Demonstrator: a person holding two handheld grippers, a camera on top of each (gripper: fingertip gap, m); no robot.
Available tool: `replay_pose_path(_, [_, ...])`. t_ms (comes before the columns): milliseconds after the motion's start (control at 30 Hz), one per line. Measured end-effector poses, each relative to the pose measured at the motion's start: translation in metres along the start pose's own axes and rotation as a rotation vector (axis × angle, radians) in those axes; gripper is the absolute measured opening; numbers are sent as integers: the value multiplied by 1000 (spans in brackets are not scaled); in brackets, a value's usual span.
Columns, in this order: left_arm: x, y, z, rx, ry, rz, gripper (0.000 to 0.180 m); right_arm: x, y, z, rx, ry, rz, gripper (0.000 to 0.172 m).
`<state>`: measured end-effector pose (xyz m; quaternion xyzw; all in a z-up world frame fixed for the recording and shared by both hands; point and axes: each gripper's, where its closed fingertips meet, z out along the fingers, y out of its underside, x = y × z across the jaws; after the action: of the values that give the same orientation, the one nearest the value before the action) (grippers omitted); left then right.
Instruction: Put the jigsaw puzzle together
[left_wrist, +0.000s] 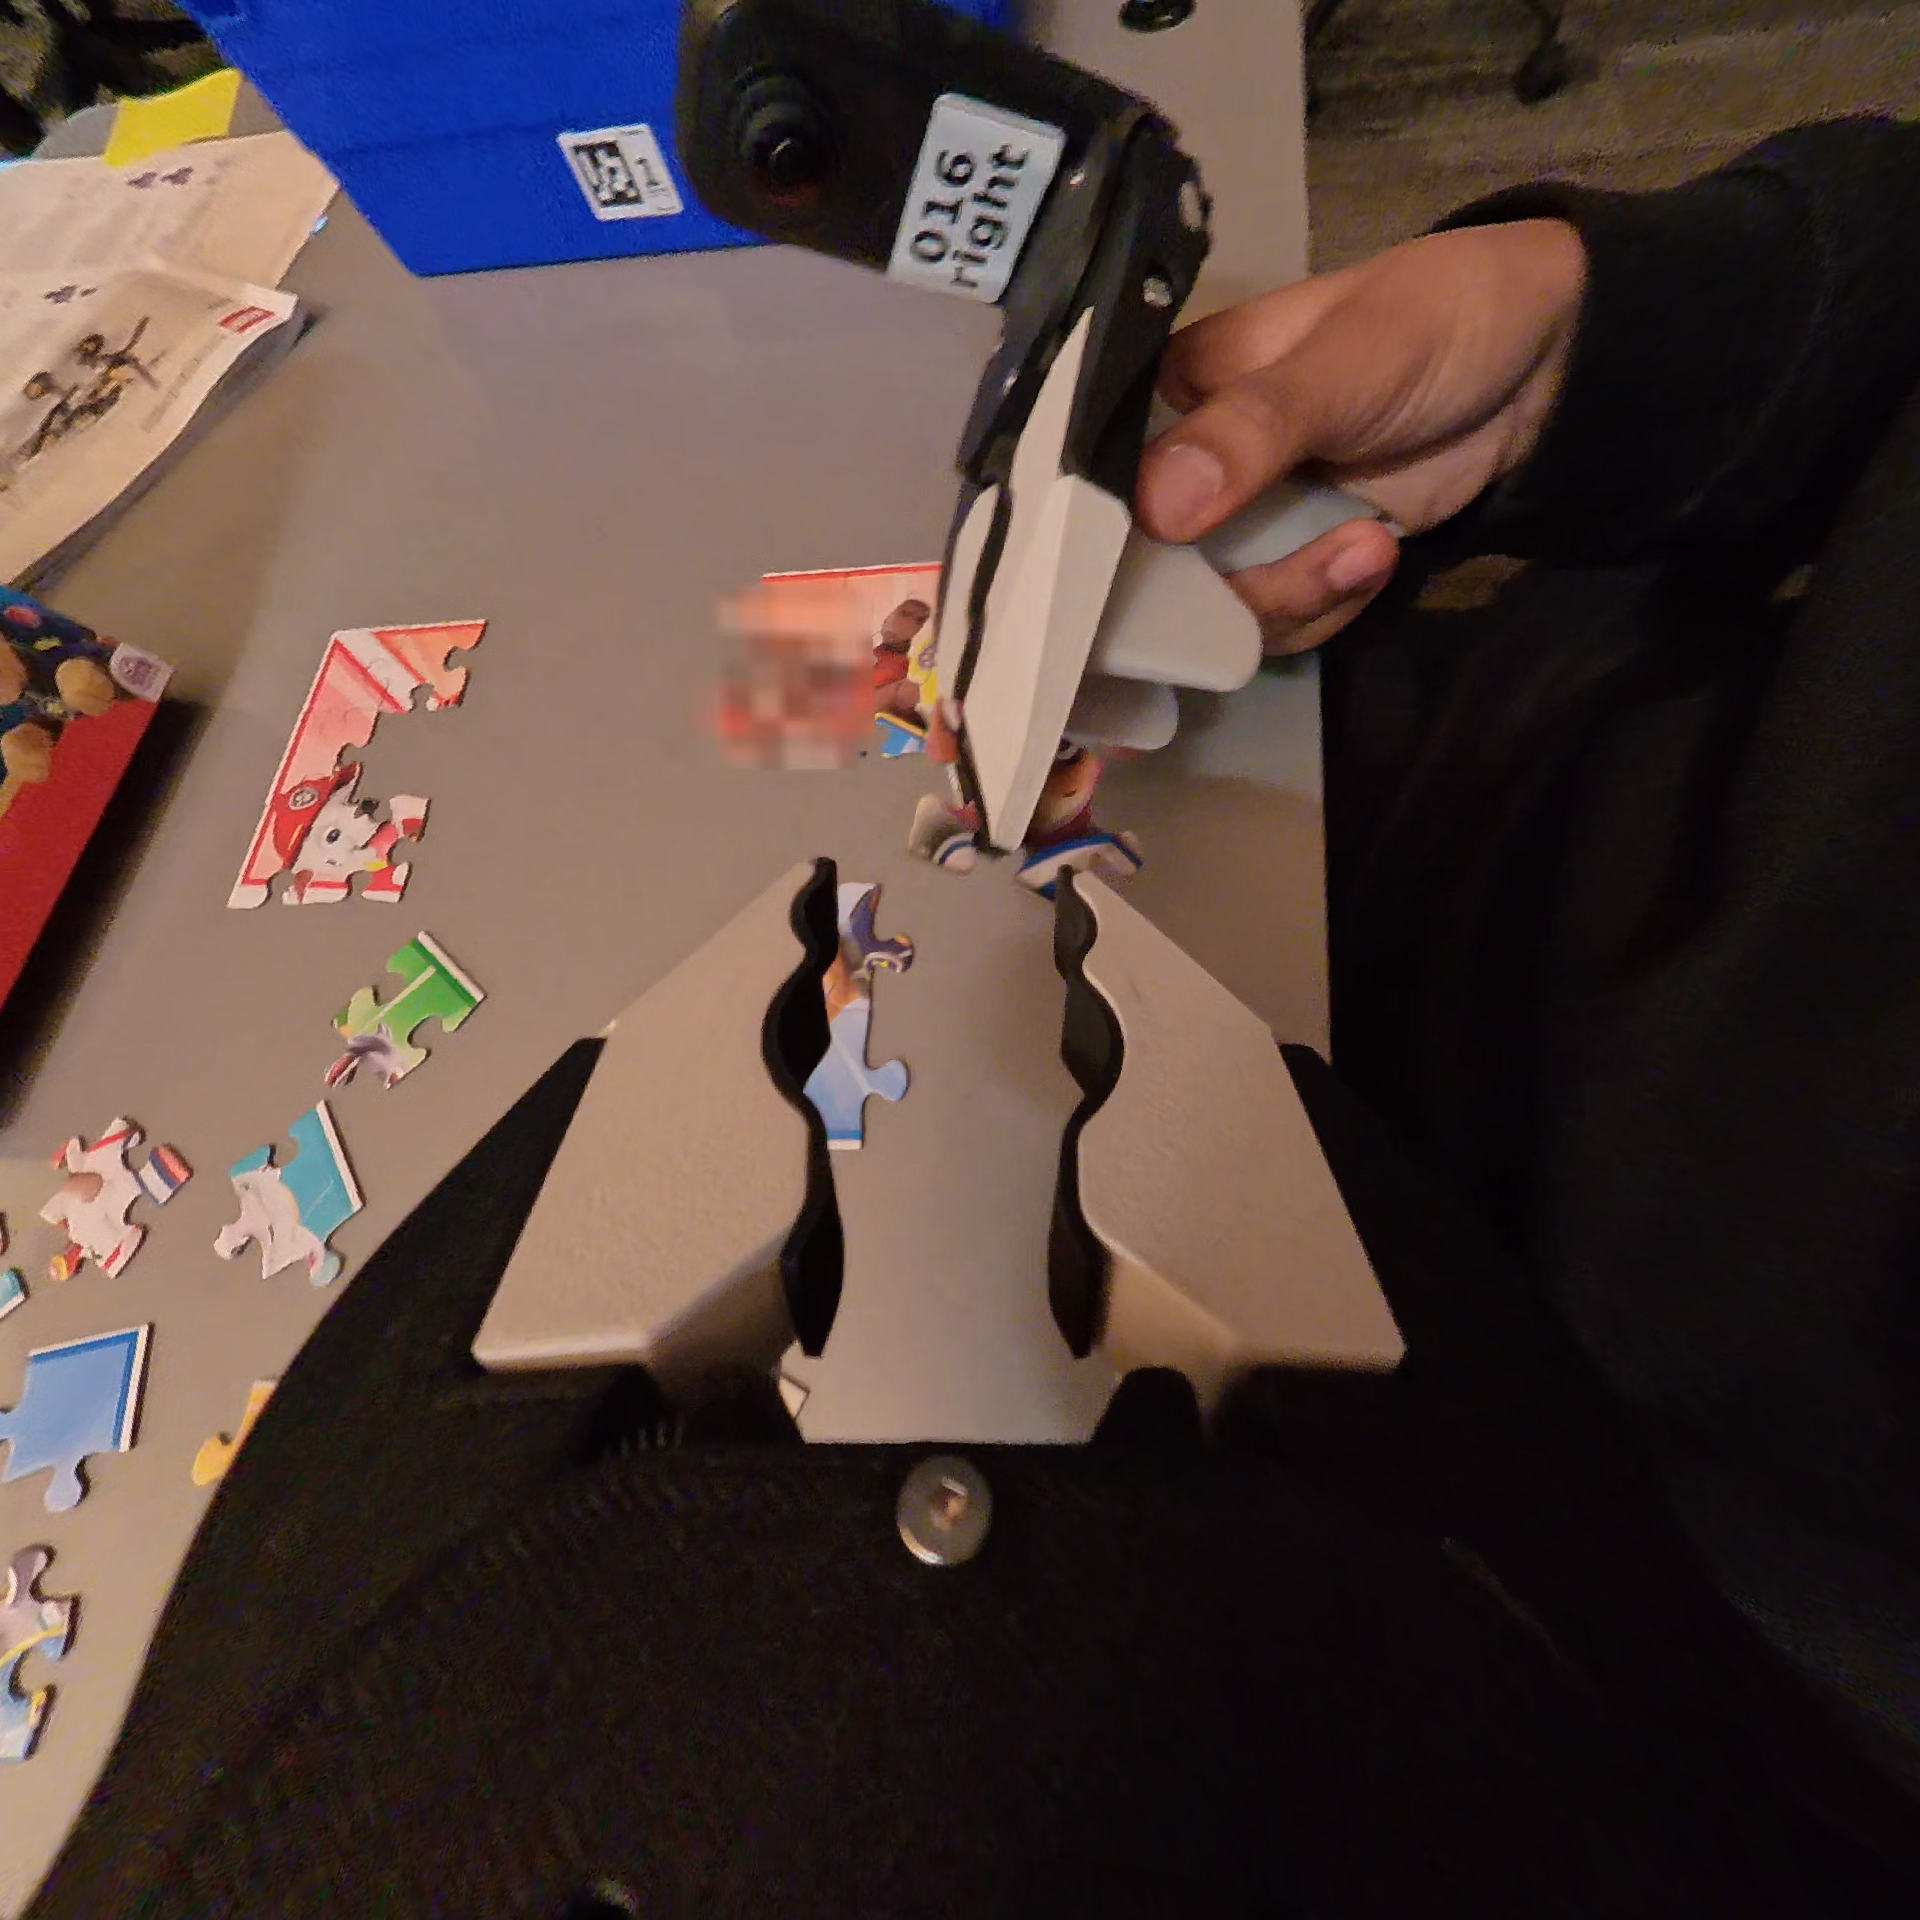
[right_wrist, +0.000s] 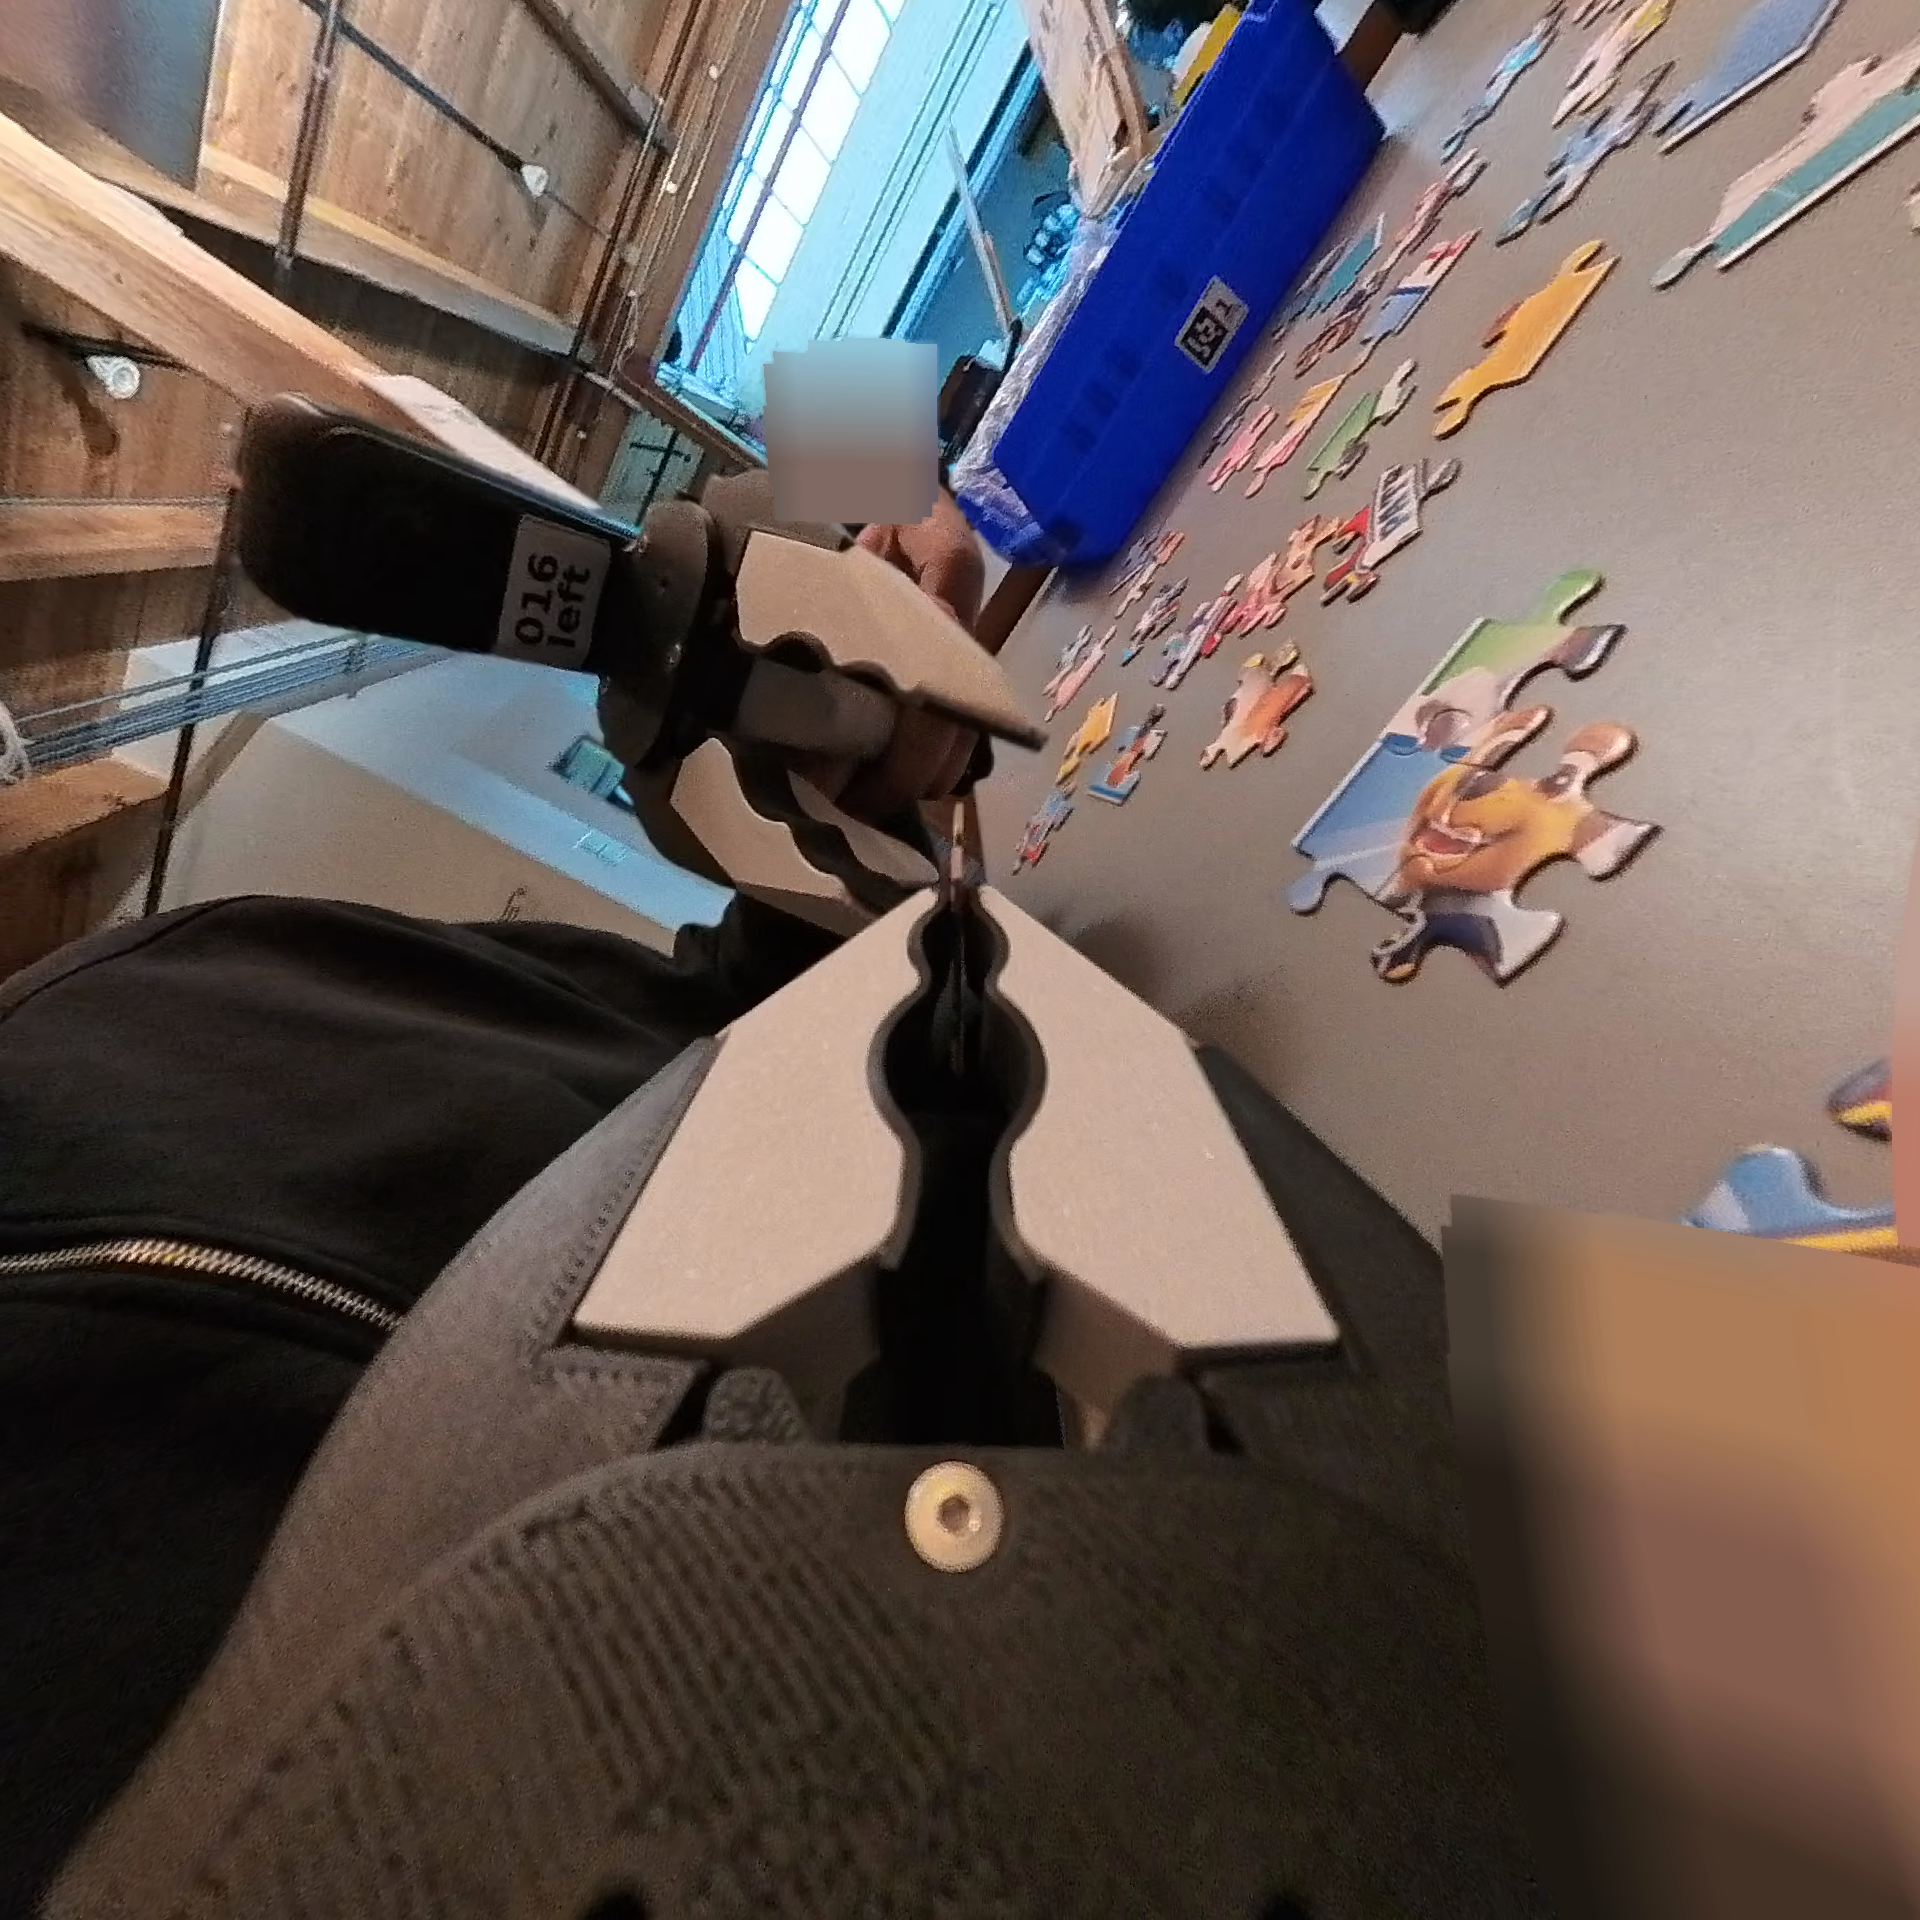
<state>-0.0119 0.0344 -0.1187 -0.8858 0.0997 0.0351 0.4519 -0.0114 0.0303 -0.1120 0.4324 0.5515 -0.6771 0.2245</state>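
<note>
In the left wrist view my left gripper (left_wrist: 945, 883) is open over the grey table (left_wrist: 644, 468). A light blue puzzle piece (left_wrist: 868, 1039) lies flat on the table between its fingers, beside the left pad, and is not gripped. Just ahead, my right gripper (left_wrist: 982, 836) points down and is shut on a puzzle piece with a pup and a white and blue border (left_wrist: 1081, 821). In the right wrist view that piece shows edge-on (right_wrist: 961, 842), pinched at my right gripper's tips (right_wrist: 961, 894). The left gripper (right_wrist: 982, 800) stands open right behind it.
A part-joined red-bordered puzzle section (left_wrist: 343, 769) and loose pieces (left_wrist: 416, 1008) lie to the left. A blue bin (left_wrist: 468, 135), booklets (left_wrist: 125, 343) and a red puzzle box (left_wrist: 52, 810) stand farther off. A joined pup section (right_wrist: 1475, 790) lies to the right. A hand (left_wrist: 1351, 416) holds the right gripper. The tips of both grippers are at nearly the same place.
</note>
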Motion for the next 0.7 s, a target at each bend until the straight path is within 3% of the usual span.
replay_pose_path(133, [-18,19,2,-39,-77,-66,44,9,-1,-9,36,114,-31,0])
replay_pose_path(300, [-8,28,7,-7,-29,-201,45,18,-3,-10,102,282,-110,0])
replay_pose_path(533, [-1,24,20,100,-20,-456,44,-1,-30,-7,250,203,-147,0])
replay_pose_path(600, [-8,27,16,96,-66,-458,44,12,-45,-26,276,299,-187,0])
replay_pose_path(700, [-12,30,9,97,-104,-458,43,49,-79,-84,389,571,-232,0])
